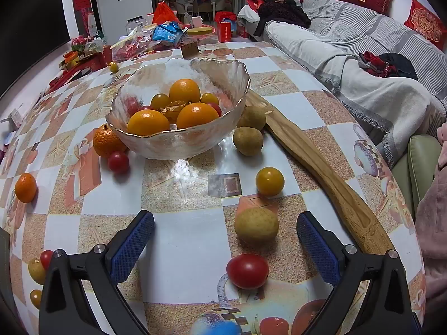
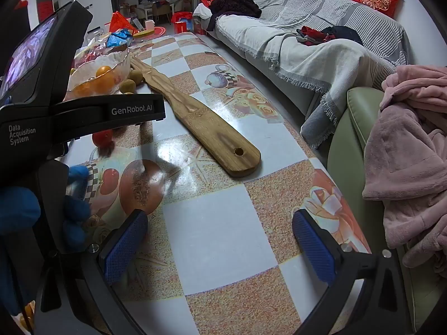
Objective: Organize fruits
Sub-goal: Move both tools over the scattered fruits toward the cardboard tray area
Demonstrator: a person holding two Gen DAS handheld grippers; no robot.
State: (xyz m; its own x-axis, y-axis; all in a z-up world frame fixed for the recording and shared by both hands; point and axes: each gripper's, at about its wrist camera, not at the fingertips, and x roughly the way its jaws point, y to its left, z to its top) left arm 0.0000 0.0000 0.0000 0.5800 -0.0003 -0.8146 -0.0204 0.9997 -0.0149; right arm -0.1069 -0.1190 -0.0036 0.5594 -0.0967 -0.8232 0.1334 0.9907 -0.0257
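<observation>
A glass bowl (image 1: 178,142) holds several oranges and small tomatoes on the patterned table. Loose fruit lies around it: a red tomato (image 1: 247,270) and a brown round fruit (image 1: 256,225) lie between the tips of my open left gripper (image 1: 225,240), nearer its right finger. A yellow tomato (image 1: 270,181) lies just beyond. Two brown fruits (image 1: 248,140) sit right of the bowl, an orange (image 1: 107,141) and red tomato (image 1: 118,162) to its left. My right gripper (image 2: 220,240) is open and empty over bare table. The bowl (image 2: 111,61) shows far left there.
A long wooden paddle board (image 1: 315,162) lies diagonally right of the bowl, also in the right wrist view (image 2: 201,122). The left gripper's body (image 2: 56,111) fills the left of the right wrist view. A sofa (image 1: 363,55) and pink blanket (image 2: 413,150) border the table's right edge. Clutter sits at the far end.
</observation>
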